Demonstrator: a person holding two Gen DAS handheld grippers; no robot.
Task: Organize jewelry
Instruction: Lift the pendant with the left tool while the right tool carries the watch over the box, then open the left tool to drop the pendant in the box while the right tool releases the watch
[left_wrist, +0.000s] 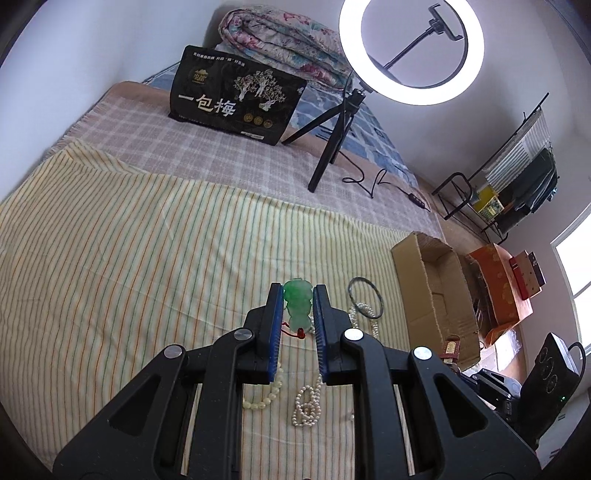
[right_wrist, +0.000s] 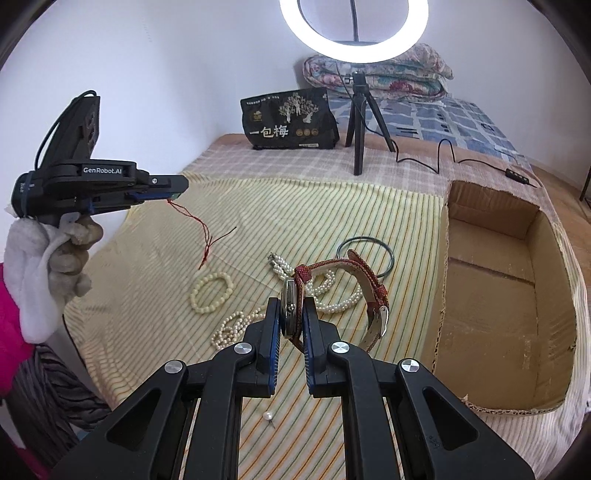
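My left gripper (left_wrist: 298, 295) is shut on a green jade pendant (left_wrist: 297, 302) with a red cord and holds it above the striped cloth. In the right wrist view the left gripper (right_wrist: 177, 192) is raised at the left, its red cord (right_wrist: 199, 229) hanging down. My right gripper (right_wrist: 291, 310) is shut on a watch (right_wrist: 293, 306) with a red strap (right_wrist: 373, 291), lifted above the cloth. On the cloth lie a cream bead bracelet (right_wrist: 211, 291), pearl strands (right_wrist: 332, 291), a dark bangle (right_wrist: 365, 254) and a loose pearl pin (right_wrist: 267, 416).
An open cardboard box (right_wrist: 509, 295) stands at the right on the bed. A ring light on a tripod (right_wrist: 360, 122) and a black bag (right_wrist: 288, 118) stand at the back with a folded quilt (right_wrist: 376, 74). A cable (right_wrist: 443, 155) runs across the bed.
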